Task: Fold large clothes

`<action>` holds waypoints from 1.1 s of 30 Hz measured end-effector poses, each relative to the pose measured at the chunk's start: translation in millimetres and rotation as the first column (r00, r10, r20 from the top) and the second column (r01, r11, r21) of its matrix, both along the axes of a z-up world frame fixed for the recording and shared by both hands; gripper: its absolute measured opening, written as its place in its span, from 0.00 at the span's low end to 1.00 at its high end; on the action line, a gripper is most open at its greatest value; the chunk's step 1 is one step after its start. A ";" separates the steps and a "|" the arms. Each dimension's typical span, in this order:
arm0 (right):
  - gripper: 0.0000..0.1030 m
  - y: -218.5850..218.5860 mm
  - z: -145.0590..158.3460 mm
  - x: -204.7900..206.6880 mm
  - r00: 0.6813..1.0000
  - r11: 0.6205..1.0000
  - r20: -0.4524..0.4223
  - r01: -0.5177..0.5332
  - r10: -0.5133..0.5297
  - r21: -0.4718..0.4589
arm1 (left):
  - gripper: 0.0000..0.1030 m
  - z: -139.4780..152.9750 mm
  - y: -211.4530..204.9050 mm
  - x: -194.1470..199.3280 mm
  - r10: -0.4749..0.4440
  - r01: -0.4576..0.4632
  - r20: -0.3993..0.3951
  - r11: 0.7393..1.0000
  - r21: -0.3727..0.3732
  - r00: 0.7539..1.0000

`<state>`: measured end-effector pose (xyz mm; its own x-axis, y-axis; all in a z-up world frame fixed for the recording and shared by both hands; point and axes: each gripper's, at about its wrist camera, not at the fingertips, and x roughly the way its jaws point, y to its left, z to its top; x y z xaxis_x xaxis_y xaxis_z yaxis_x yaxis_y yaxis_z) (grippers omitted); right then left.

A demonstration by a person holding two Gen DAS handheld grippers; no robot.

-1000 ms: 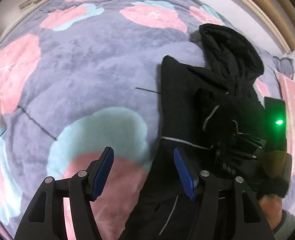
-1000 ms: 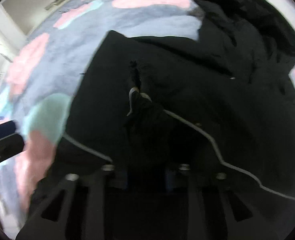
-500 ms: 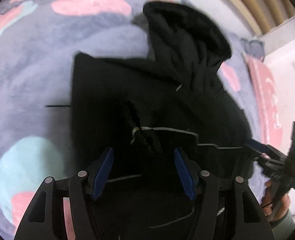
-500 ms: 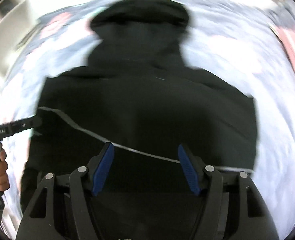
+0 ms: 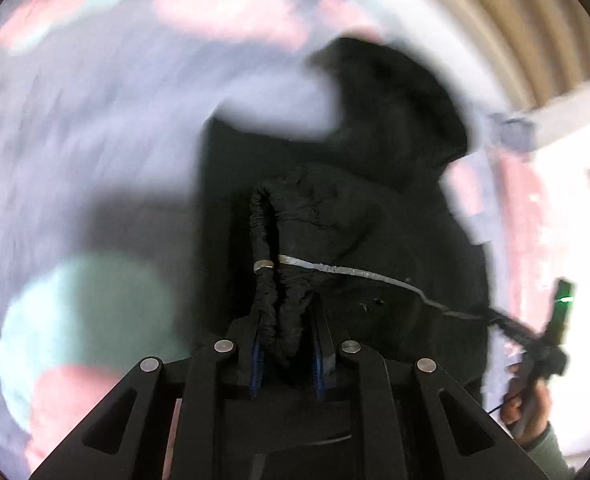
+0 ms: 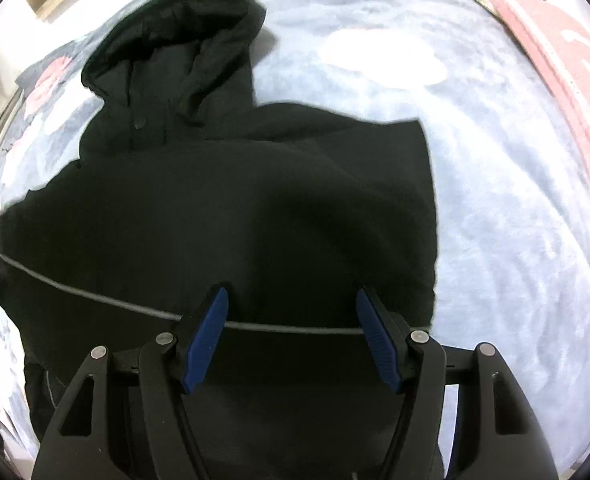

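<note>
A black hooded jacket [image 6: 235,208] with a thin grey stripe lies on the grey bedspread, hood [image 6: 175,36] at the far end. My left gripper [image 5: 285,344] is shut on a bunched fold of the jacket [image 5: 283,280], lifted from the rest of it. My right gripper [image 6: 291,320] is open and empty, hovering over the jacket's lower part near the stripe. The right gripper also shows in the left wrist view [image 5: 535,340] at the right, in a hand.
The grey bedspread [image 6: 495,160] with pink and teal fruit prints covers the bed. A pink cloth [image 6: 567,80] lies at the right edge. A wooden slatted headboard [image 5: 495,20] and a white wall stand beyond the hood.
My left gripper has moved onto the jacket and shut on a fold of it. My right gripper has let go of the jacket, opened and drawn back to its right side.
</note>
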<state>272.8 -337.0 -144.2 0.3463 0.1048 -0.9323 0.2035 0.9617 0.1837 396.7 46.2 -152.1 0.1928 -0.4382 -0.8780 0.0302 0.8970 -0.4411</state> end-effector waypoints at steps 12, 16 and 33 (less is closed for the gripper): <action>0.77 11.8 -11.4 21.0 0.997 1.000 -0.069 -0.017 0.017 -0.009 | 0.39 48.2 10.2 -9.9 -0.069 0.056 0.113 0.992 0.110 0.991; 0.77 26.6 29.2 -0.3 0.996 0.996 0.055 -0.076 0.073 0.047 | 0.60 90.1 0.8 -18.2 -0.127 0.100 0.225 0.987 0.127 0.966; 0.75 50.4 -1.3 27.4 0.972 0.979 -0.111 -0.205 0.206 0.021 | 0.60 38.6 -101.9 19.9 -0.410 0.398 0.085 0.908 0.131 0.908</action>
<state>300.2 -286.6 -145.5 0.2095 0.1718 -0.9626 0.0220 0.9834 0.1803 416.6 -55.7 -113.6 0.1157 -0.4019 -0.9083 0.4420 0.8398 -0.3153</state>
